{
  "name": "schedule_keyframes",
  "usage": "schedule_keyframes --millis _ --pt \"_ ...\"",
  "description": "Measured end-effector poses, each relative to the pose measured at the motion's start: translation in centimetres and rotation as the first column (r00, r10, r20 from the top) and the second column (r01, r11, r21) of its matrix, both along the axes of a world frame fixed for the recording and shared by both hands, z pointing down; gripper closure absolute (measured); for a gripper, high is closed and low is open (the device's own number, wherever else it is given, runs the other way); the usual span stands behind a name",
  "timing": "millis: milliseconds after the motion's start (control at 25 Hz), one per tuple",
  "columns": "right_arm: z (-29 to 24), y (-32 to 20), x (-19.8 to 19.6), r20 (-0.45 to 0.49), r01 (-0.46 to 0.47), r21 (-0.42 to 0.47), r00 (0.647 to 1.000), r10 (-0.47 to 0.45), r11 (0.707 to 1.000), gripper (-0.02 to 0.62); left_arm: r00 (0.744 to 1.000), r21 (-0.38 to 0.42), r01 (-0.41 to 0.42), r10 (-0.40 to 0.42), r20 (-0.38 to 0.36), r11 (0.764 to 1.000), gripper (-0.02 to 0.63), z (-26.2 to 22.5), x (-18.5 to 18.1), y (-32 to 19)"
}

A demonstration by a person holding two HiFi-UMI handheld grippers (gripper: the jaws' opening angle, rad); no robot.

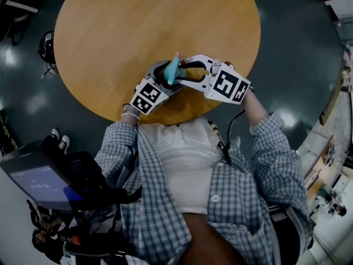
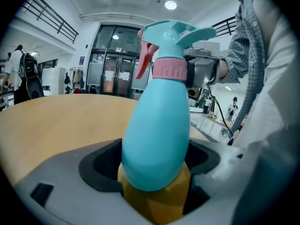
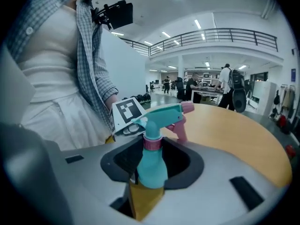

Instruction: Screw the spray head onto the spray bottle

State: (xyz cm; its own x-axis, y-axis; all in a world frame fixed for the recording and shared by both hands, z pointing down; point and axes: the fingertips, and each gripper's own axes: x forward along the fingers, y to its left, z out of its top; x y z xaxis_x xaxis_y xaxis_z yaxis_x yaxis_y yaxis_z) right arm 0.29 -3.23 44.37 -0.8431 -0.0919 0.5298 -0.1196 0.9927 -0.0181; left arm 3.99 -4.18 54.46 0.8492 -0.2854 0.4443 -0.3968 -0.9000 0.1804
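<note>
The left gripper [image 1: 164,77] was clamped on the base of the spray bottle [image 2: 157,139], held tilted over the table [image 1: 138,26] edge. The spray head [image 2: 176,34] sat on its neck, and the right gripper [image 3: 152,161] stood slack around the pink collar [image 3: 152,142], seemingly not pressing. A skewed re-grip could cross-thread the collar. No writing was legible, only square markers [image 1: 228,86].
</note>
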Motion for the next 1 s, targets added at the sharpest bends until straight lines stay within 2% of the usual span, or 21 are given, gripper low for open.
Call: schedule_keyframes --millis 120,200,280,400,480,520,640,760,920,1000 --pt "-0.2 0.2 0.2 0.027 -0.132 0.077 0.991 0.130 0.988 0.474 1.000 0.012 0.006 -0.006 0.003 1.000 0.199 -0.2 0.1 0.2" --pt "-0.4 0.3 0.3 0.063 -0.245 0.119 0.969 0.239 0.962 0.476 1.000 0.015 0.011 -0.011 0.003 1.000 0.198 -0.3 0.0 0.2" --pt "-0.5 0.3 0.4 0.088 -0.356 0.160 0.934 0.346 0.921 0.477 1.000 0.019 0.016 -0.016 0.002 1.000 0.199 -0.3 0.0 0.2" --pt "-0.7 0.4 0.8 0.094 -0.497 0.215 0.867 0.489 0.841 0.483 1.000 0.025 0.029 -0.029 0.002 0.999 0.199 -0.4 0.0 0.0" --pt "-0.7 0.4 0.9 0.110 -0.569 0.224 0.821 0.560 0.791 0.489 0.999 0.026 0.038 -0.038 0.000 0.999 0.198 -0.4 0.0 -0.2" --pt "-0.8 0.4 0.8 0.115 -0.587 0.222 0.808 0.577 0.778 0.489 0.999 0.024 0.040 -0.040 -0.001 0.999 0.199 -0.4 0.0 -0.2" --pt "-0.7 0.3 0.7 0.136 -0.583 0.211 0.812 0.567 0.785 0.489 0.999 0.019 0.044 -0.044 -0.001 0.999 0.198 -0.4 -0.1 -0.2" --pt "-0.7 0.2 0.8 0.101 -0.557 0.229 0.829 0.550 0.798 0.489 0.998 0.035 0.061 -0.061 0.007 0.998 0.198 -0.4 -0.1 -0.5" --pt "-0.7 -1.0 1.0 0.123 -0.569 0.238 0.822 0.557 0.787 0.489 0.997 0.058 0.071 -0.072 0.021 0.996 0.199 -0.5 -0.1 -1.7" --pt "-0.8 -1.2 0.9 0.126 -0.562 0.243 0.827 0.549 0.791 0.489 0.997 0.055 0.066 -0.068 0.026 0.996 0.199 -0.5 -0.1 -1.8"
